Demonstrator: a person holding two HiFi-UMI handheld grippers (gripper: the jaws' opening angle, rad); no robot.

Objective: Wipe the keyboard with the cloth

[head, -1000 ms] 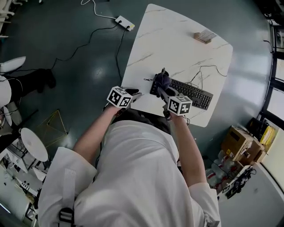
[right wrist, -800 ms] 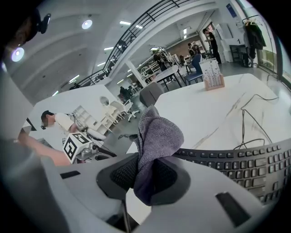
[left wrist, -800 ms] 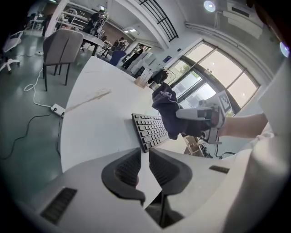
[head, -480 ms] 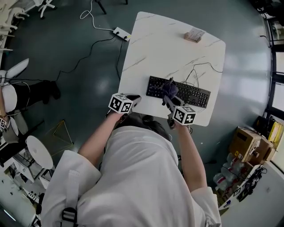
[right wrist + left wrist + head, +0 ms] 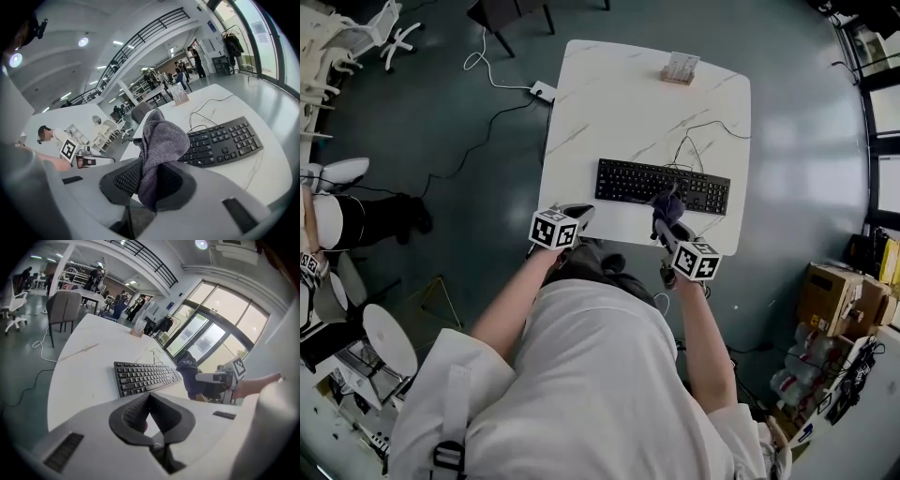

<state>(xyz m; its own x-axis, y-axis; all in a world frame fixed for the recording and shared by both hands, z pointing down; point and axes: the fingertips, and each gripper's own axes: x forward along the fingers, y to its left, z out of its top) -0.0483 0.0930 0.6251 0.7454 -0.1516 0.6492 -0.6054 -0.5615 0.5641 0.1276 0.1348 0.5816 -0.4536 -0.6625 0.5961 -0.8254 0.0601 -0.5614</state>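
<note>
Gripping anything, the right tool (image 5: 149,174)?

Yes. Its jaws are clamped on the cloth (image 5: 161,138), a grey-purple knitted bunch that stands up out of them in a rumpled peak.

And the left tool (image 5: 150,398)?

Its jaws have just been closing and now meet, with nothing between them. It sits off the near left corner of the keyboard (image 5: 662,185), by the near edge of the surface (image 5: 619,103).

Where is the cloth against the keyboard?

At its near edge, right of the middle. Whether it touches the keys I cannot tell.

Which way does the keyboard run?

Its long axis goes left to right across the person, parallel to the surface's near edge. It lies flat, keys up: black, long and slim, with rows of low keys.

And beyond the keyboard?

A thin black cable (image 5: 703,136) loops from its far side over the white marbled top, and a small box (image 5: 679,67) sits by the far edge.
</note>
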